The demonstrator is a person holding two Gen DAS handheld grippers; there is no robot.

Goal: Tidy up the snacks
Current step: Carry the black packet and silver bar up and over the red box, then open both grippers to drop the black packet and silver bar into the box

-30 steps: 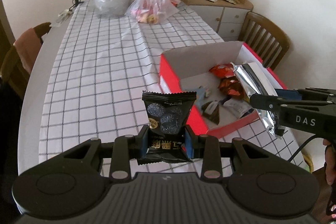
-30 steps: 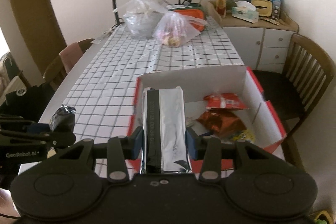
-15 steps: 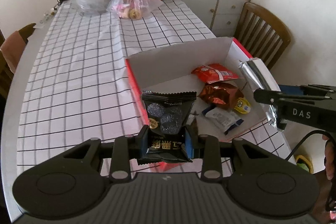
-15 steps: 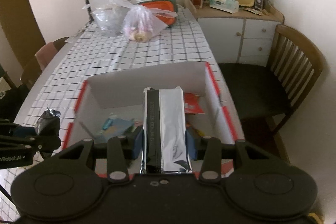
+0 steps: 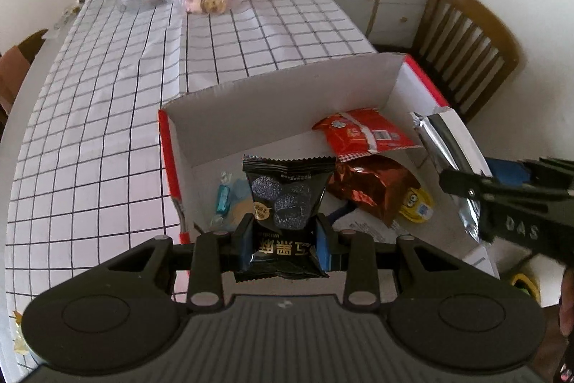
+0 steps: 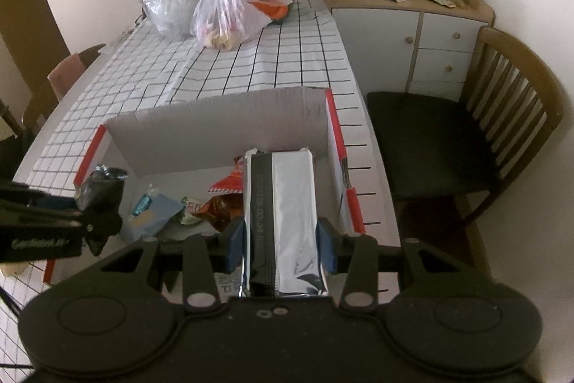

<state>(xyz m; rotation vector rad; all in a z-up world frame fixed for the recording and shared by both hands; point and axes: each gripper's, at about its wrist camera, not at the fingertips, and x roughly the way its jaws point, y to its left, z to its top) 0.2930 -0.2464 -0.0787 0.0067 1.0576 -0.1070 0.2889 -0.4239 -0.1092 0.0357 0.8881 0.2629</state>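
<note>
Both my grippers have moved over the red-and-white cardboard box [image 5: 358, 88]; release comes next, I judge. My left gripper [image 5: 283, 241] stays clamped on the black crinkly snack packet [image 5: 285, 196]; my right gripper [image 6: 281, 244] pinches the silver foil pouch [image 6: 283, 214].

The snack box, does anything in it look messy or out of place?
Nothing looks damaged or spilled. The snacks in the red box lie in a loose, overlapping jumble: the red packet rests tilted over the copper-brown packet, rather than in rows.

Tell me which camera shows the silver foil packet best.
The right wrist view: the silver packet fills the middle, its whole face visible, clamped in the right gripper. The left wrist view shows it only edge-on at the right, partly hidden by that gripper.
</note>
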